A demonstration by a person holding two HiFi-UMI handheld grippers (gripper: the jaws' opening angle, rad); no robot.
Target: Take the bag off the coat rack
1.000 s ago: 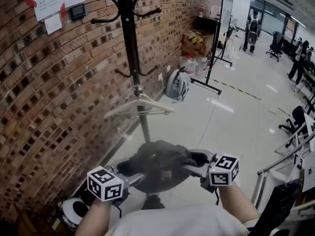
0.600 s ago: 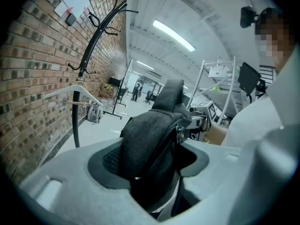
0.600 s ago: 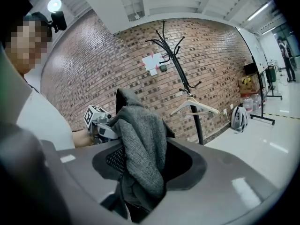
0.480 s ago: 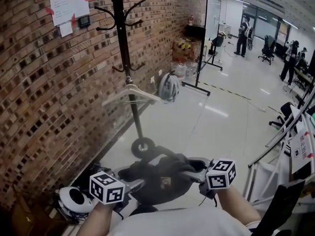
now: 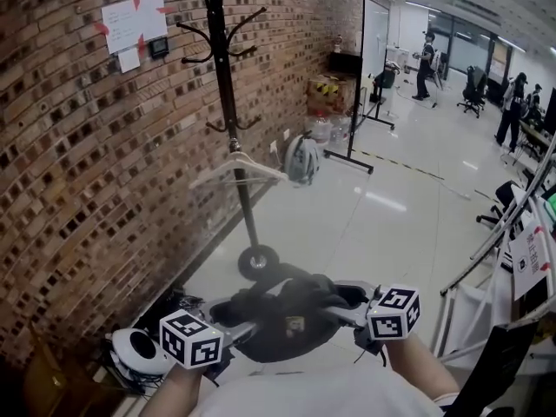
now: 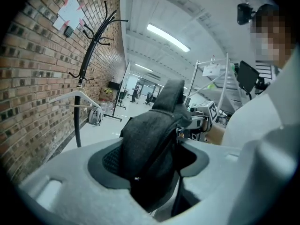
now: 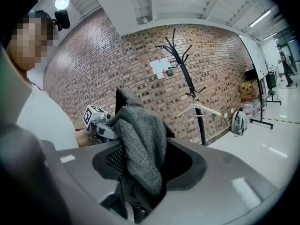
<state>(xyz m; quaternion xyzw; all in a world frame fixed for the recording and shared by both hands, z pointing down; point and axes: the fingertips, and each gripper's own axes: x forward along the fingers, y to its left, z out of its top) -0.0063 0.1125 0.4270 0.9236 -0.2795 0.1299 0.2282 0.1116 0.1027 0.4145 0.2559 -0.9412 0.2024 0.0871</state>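
Observation:
A dark grey fabric bag (image 5: 282, 318) hangs between my two grippers, close to my chest and well clear of the black coat rack (image 5: 226, 102). My left gripper (image 5: 230, 307) is shut on the bag's left side, and the cloth fills its jaws in the left gripper view (image 6: 150, 168). On the bag's right side my right gripper (image 5: 346, 296) is shut too, with grey cloth bunched between its jaws (image 7: 139, 165). The rack stands against the brick wall ahead, its round base (image 5: 258, 261) on the floor beyond the bag.
A wooden hanger (image 5: 236, 170) and a white helmet (image 5: 301, 159) hang on the rack. A white rounded object (image 5: 135, 352) lies on the floor at lower left. A board on a stand (image 5: 372, 68) is further back, and metal framing (image 5: 512, 259) runs along the right.
The bag and both grippers have drawn back from the rack. The rack's base, hidden behind the bag a second ago, now shows beyond it.

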